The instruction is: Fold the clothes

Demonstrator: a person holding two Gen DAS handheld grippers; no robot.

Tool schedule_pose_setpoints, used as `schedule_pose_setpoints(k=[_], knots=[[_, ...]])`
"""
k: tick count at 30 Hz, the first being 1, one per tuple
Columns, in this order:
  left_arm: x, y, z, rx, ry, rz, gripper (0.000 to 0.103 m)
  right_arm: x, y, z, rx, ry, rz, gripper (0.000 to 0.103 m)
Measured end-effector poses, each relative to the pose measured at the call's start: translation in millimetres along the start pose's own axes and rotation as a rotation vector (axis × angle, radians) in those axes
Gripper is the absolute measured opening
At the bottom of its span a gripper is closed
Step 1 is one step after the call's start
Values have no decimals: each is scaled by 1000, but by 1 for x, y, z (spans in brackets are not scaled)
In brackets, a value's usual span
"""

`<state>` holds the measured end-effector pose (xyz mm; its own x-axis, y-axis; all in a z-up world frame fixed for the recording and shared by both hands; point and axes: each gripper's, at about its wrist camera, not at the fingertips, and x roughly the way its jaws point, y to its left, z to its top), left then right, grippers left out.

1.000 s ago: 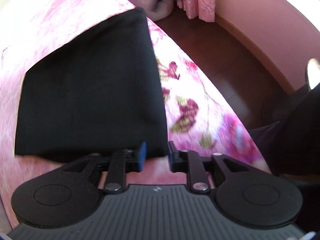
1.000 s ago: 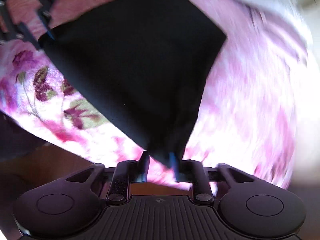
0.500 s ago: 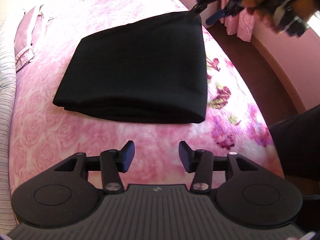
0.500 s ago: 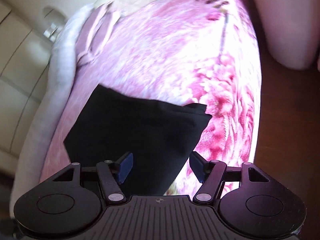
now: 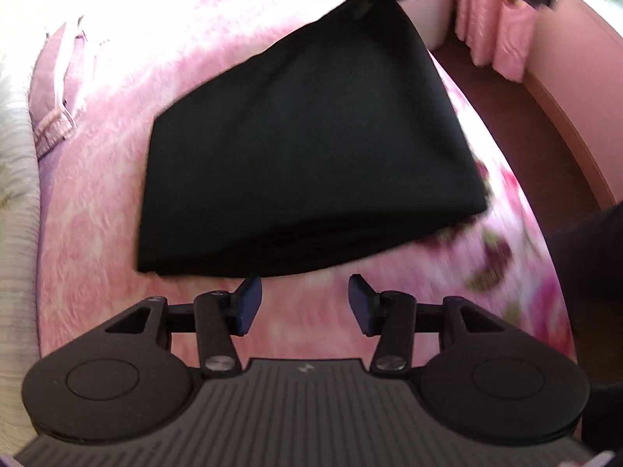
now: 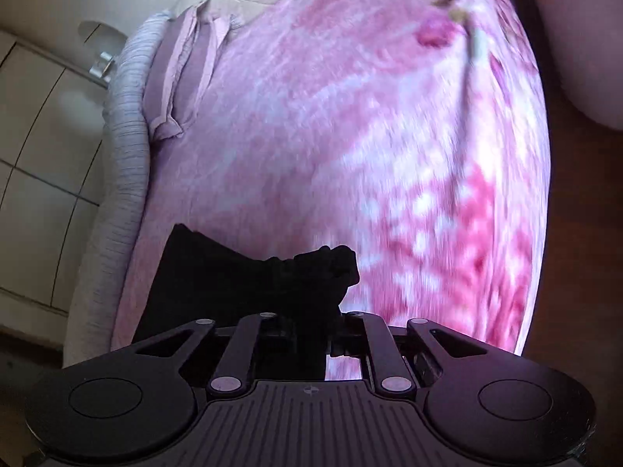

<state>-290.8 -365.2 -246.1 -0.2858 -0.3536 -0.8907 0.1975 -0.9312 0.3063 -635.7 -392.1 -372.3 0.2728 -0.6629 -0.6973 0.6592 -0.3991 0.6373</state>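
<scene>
Bedding first: pink floral plush bedspread [image 5: 97,194] fills both views beneath the claws. On it, just ahead of the left claw [image 5: 303,303], lies the folded black cloth garment [image 5: 303,148], already a thick stacked rectangle. That claw hovers low, jaws wide and empty, its blue fingertips [image 5: 249,299] at the garment's near edge. The right claw [image 6: 311,334] (fingertips hidden under fabric) appears clamped on the garment's far corner, which bunches directly ahead. Likely a further fold or repositioning is in hand; next, the left claw must pinch the near edge.

Matt black cloth garment [image 5: 303,148], plush bedspread [image 5: 97,202]
</scene>
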Motion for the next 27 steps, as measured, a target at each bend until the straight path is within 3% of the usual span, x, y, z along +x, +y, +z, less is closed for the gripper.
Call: schedule_pose_setpoints(k=[6, 9, 10, 11, 13, 14, 17, 22, 23, 27], knots=[[30, 16, 35, 78, -33, 97, 49, 43, 8, 97, -260, 96, -29, 12], [48, 18, 37, 199, -28, 132, 49, 62, 12, 137, -382, 141, -57, 21], [53, 18, 34, 240, -32, 133, 49, 60, 12, 132, -401, 138, -87, 31], [57, 21, 32, 273, -39, 126, 49, 54, 11, 125, -414, 120, -112, 37], [64, 27, 26, 325, -53, 107, 46, 37, 12, 108, -434, 73, -169, 38], [69, 32, 23, 347, -56, 98, 38, 25, 15, 95, -459, 47, -187, 38], [83, 36, 10, 487, -45, 116, 31, -11, 33, 45, -558, -7, -190, 38], [104, 34, -17, 706, -37, 147, 21, -25, 65, -58, -699, 99, -115, 38], [103, 35, -19, 724, -46, 156, 15, -21, 72, -78, -752, 126, -119, 38], [94, 42, -27, 746, -86, 220, 13, -12, 90, -122, -851, 140, -139, 38]])
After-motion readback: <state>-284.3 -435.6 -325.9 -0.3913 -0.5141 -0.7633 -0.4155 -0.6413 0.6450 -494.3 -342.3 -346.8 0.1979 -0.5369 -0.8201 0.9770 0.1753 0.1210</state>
